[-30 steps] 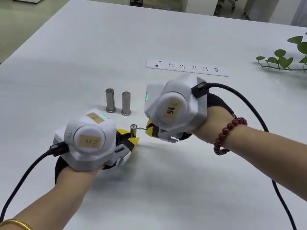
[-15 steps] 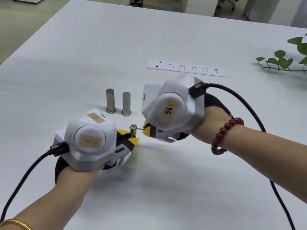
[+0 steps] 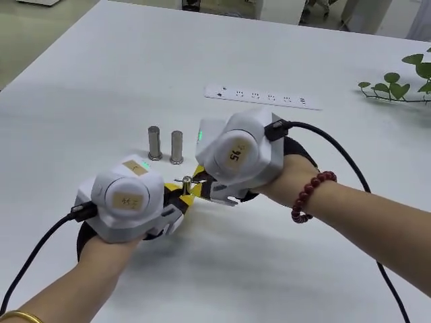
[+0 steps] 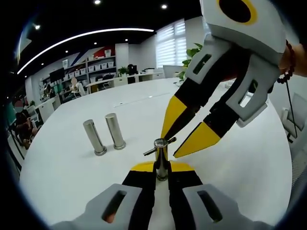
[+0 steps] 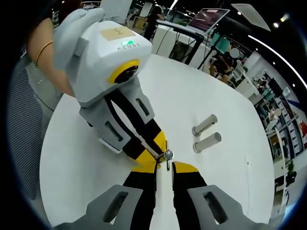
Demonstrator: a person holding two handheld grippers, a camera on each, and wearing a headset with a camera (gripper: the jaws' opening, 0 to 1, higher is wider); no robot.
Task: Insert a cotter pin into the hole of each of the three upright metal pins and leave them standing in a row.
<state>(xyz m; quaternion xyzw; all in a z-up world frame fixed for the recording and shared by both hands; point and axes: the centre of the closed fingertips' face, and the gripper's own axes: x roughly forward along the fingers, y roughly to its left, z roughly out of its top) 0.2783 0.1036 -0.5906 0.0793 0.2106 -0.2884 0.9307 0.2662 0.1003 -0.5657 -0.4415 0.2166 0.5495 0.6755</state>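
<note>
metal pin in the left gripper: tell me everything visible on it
The metal pin is a short silvery cylinder, polished, with a flat round top. It stands upright, clamped low on its shaft between the yellow tips of the left gripper. A thin cotter pin crosses it just below the top, and the right gripper is at that pin's other end. Its base is hidden. It stands apart from the two other pins.

Bright, even light; fisheye-warped edges
</note>
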